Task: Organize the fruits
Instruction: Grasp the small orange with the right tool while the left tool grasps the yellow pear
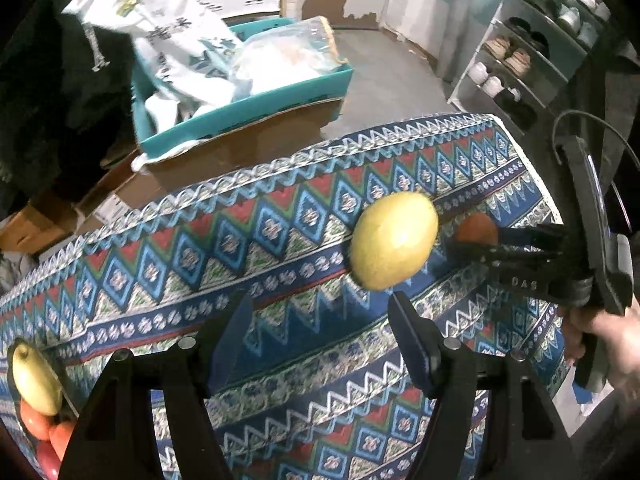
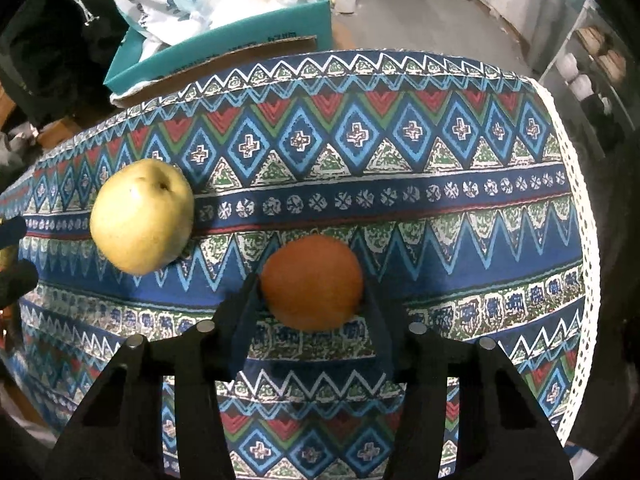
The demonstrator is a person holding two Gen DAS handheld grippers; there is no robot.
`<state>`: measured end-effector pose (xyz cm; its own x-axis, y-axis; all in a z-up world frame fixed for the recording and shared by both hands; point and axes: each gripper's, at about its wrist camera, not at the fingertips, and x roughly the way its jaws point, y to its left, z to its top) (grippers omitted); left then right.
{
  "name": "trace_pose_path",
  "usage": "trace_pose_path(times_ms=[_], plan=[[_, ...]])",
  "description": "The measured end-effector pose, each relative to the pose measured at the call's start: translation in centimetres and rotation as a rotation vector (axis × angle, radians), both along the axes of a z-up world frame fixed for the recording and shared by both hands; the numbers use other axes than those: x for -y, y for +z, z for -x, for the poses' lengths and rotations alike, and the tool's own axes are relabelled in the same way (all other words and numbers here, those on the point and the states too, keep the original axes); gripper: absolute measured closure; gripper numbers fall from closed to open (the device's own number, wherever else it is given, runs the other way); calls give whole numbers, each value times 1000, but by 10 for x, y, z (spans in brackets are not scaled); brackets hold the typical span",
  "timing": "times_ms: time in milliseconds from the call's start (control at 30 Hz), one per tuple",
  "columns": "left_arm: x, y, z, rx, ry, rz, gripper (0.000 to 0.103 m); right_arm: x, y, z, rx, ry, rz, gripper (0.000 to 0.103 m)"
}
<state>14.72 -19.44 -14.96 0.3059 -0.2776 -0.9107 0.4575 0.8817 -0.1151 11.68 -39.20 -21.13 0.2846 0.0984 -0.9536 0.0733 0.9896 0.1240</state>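
Two fruits lie on the bench (image 2: 500,240): right gripper (image 2: 312,292) fingers clasp the orange (image 2: 314,282), left gripper (image 1: 320,320) gapes empty before the pear (image 1: 394,240), likely grasped next.

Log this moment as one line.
right gripper: shut on orange | left gripper: open, short of pear | tablecloth

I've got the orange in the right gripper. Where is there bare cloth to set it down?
Bare patterned tablecloth runs right of the round orange held by the right gripper, up to the white lace edge. The far strip is free too. Left is tighter: yellow-green pear, open left gripper, then piled fruit at the far-left edge.
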Motion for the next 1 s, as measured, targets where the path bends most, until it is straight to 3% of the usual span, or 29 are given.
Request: trace_pose_path(times_ms=[267,500,667,833,1000], plan=[[35,-7,-8,23,-71,4,23,5,18,3,50,-19,12,55],[60,-35,-20,-40,-94,-22,23,15,39,3,90,-44,13,54],[65,-46,-22,-55,-77,2,22,20,37,4,83,-57,0,54],[73,-56,-22,-56,-95,-29,22,18,32,0,74,-58,-2,54],[76,-62,-24,-89,-109,-21,37,14,31,0,76,-48,5,54]])
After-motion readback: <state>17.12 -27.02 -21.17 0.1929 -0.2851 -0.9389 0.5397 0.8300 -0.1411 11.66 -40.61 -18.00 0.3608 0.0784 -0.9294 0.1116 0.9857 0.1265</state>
